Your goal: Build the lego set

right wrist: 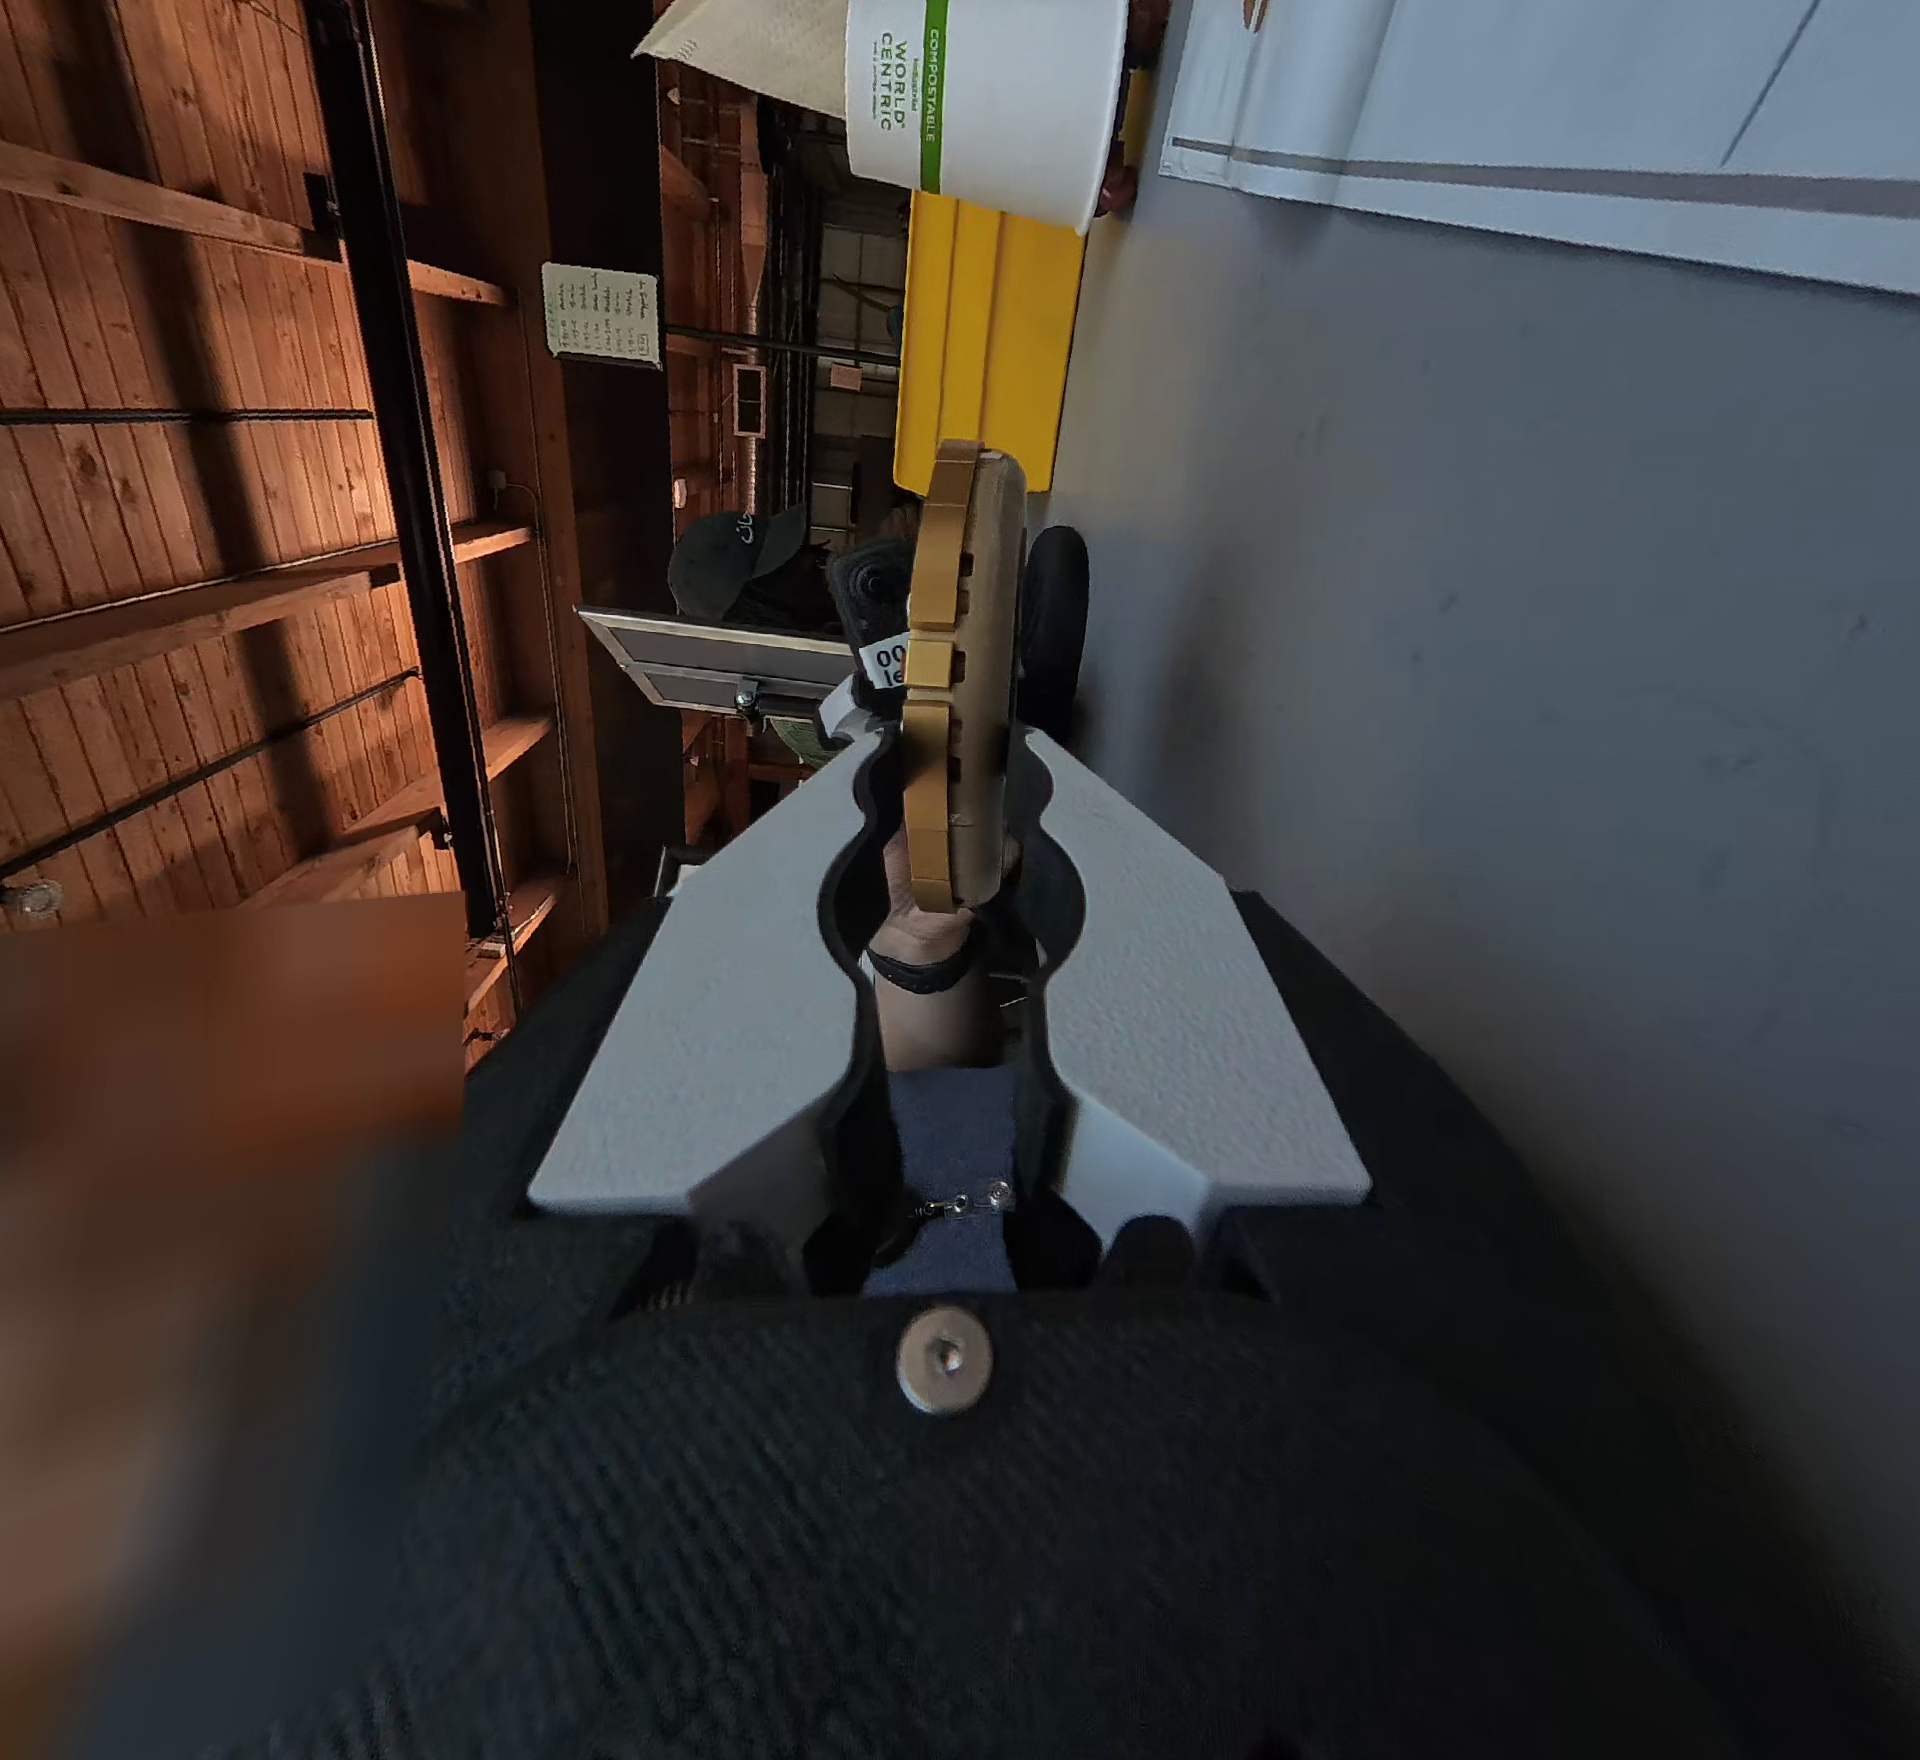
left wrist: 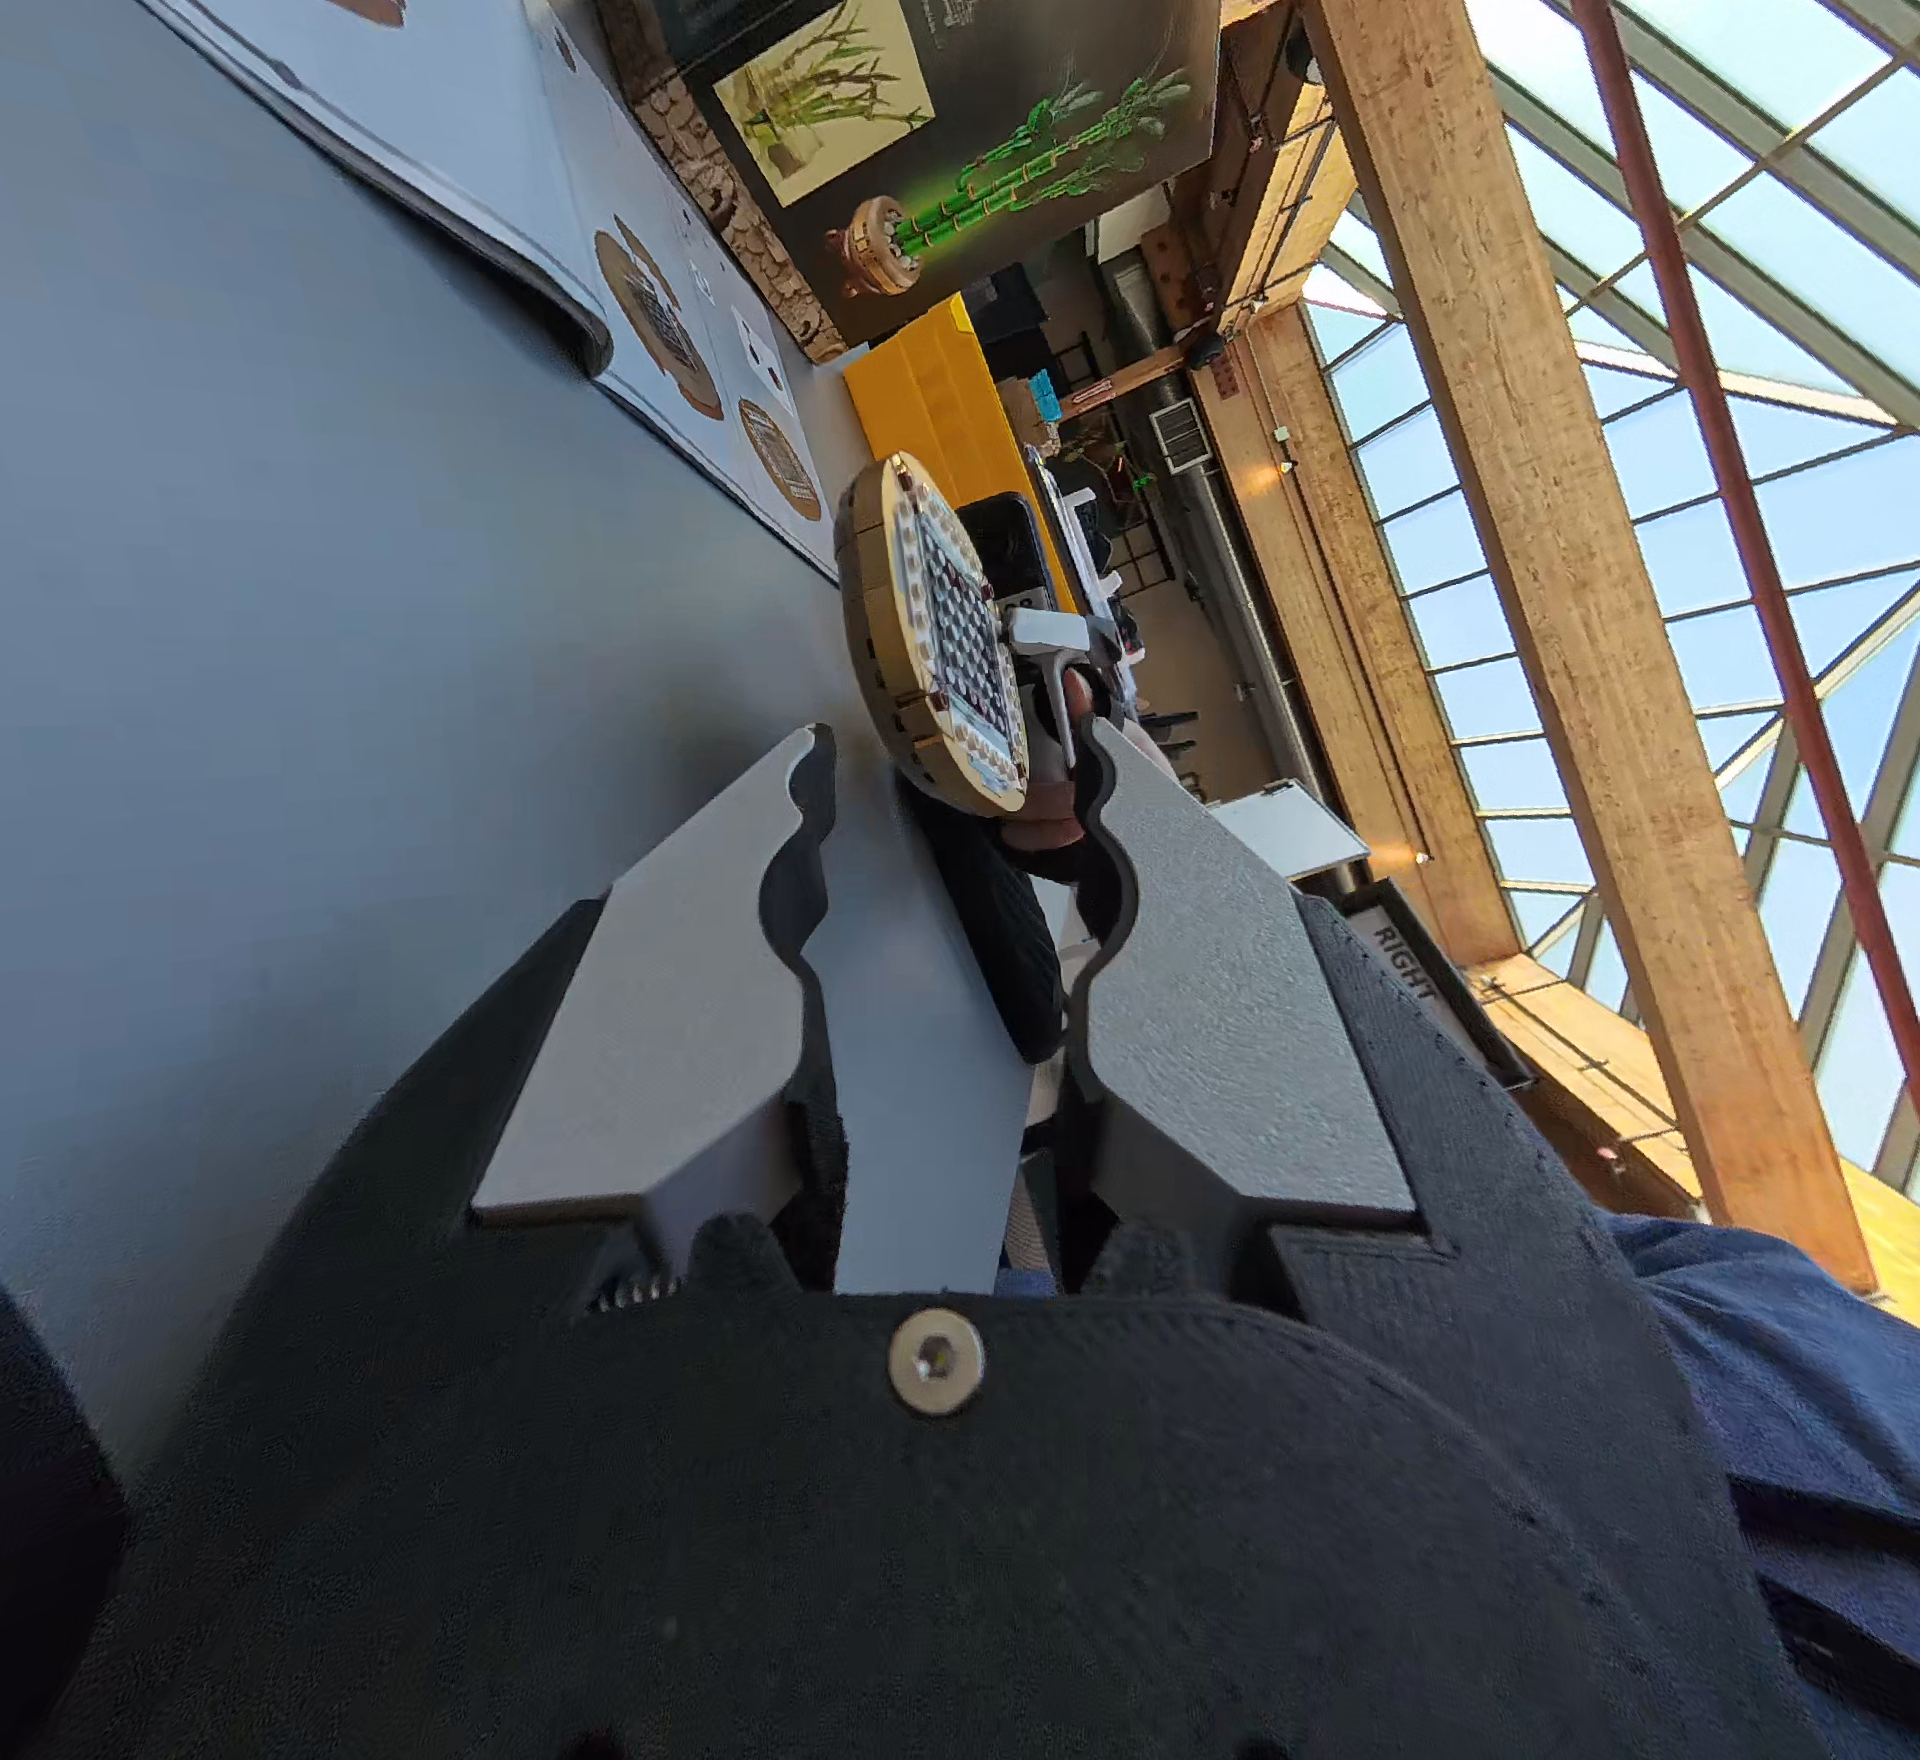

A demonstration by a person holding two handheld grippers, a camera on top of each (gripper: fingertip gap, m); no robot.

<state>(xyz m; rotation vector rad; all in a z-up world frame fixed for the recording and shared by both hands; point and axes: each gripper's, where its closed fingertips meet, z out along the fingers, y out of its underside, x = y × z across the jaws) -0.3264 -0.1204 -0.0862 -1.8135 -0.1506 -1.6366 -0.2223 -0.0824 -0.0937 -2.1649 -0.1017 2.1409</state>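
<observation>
Up off the grey desk (right wrist: 1455, 671), the right claw (right wrist: 951, 775) is pinching the round tan lego base (right wrist: 961, 671) edge-on, its fingers closed onto the rim. Across from it, the left claw (left wrist: 956, 754) is sitting wide open with nothing in it, pointing at the base's studded face (left wrist: 935, 640), with the instruction booklet (left wrist: 468, 152) and set box (left wrist: 935, 69) lying behind.
</observation>
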